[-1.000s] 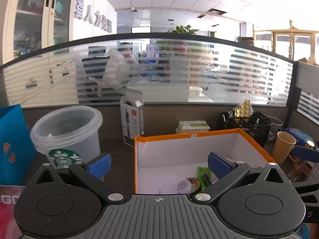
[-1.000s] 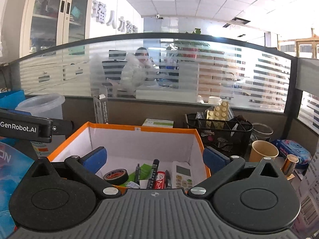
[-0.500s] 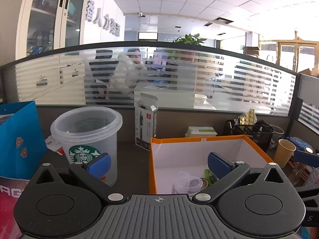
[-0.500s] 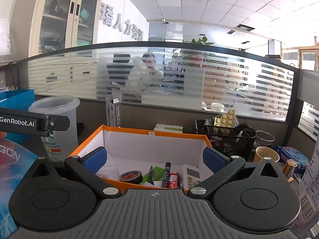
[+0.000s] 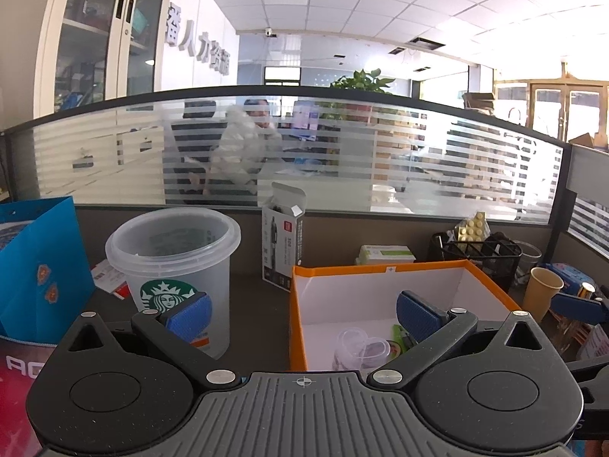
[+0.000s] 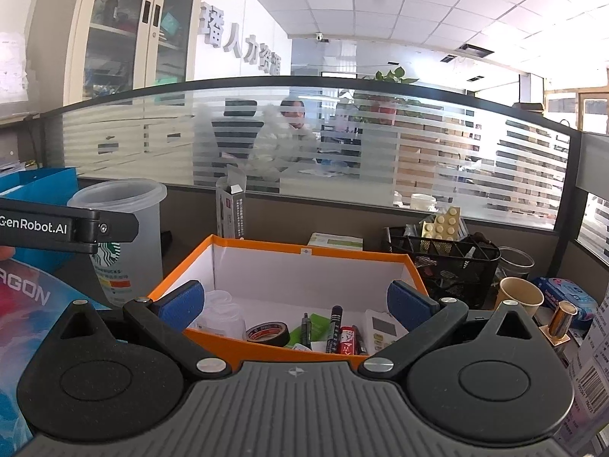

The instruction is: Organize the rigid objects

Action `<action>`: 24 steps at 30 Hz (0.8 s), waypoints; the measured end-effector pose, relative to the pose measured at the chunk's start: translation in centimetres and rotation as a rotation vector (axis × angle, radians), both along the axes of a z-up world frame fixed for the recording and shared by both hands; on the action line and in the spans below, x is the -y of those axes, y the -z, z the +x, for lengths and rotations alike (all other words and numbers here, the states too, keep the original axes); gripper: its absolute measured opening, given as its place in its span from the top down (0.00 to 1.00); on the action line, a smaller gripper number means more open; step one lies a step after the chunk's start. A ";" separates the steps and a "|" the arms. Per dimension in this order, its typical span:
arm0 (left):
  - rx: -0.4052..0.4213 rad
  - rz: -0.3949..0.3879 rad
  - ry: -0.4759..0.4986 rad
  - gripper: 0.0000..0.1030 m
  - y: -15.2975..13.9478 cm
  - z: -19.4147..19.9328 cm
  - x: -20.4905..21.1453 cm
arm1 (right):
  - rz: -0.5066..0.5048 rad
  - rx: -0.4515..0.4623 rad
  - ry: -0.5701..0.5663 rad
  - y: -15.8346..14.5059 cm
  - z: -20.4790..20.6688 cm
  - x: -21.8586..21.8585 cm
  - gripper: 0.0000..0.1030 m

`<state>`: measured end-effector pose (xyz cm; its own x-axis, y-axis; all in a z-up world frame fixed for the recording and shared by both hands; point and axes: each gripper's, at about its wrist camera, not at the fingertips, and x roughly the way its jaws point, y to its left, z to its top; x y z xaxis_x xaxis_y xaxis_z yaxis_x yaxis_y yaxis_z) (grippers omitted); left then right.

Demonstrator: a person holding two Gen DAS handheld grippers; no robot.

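Note:
An orange-rimmed white box (image 5: 297, 304) (image 6: 304, 253) stands on the desk. It holds a tape roll (image 6: 266, 333), markers (image 6: 335, 327), a white remote (image 6: 380, 327), a green packet (image 6: 318, 323) and a clear plastic container (image 5: 359, 348) (image 6: 222, 314). My left gripper (image 5: 302, 314) is open and empty, above the box's left wall. My right gripper (image 6: 293, 299) is open and empty, in front of the box. A clear Starbucks cup (image 5: 175, 266) (image 6: 121, 236) stands left of the box.
A blue bag (image 5: 38, 266) and a magazine (image 6: 23, 304) lie at the left. A pen carton (image 5: 281, 243) stands behind the box. A black mesh organiser (image 6: 445, 262), a paper cup (image 6: 519, 297), a small gold cylinder (image 6: 561, 320) and a blue packet (image 6: 563, 289) are at the right.
Both grippers have drawn back and risen, so the box looks farther and lower. The left view has shifted left, showing more of the Starbucks cup. Both jaws stay open.

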<state>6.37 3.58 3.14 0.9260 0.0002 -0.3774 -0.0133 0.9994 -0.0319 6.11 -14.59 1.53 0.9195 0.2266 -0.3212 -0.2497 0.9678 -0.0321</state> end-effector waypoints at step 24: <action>0.025 0.049 0.021 0.00 -0.6 -1.0 1.7 | -0.002 0.006 0.003 0.0 0.1 0.6 0.00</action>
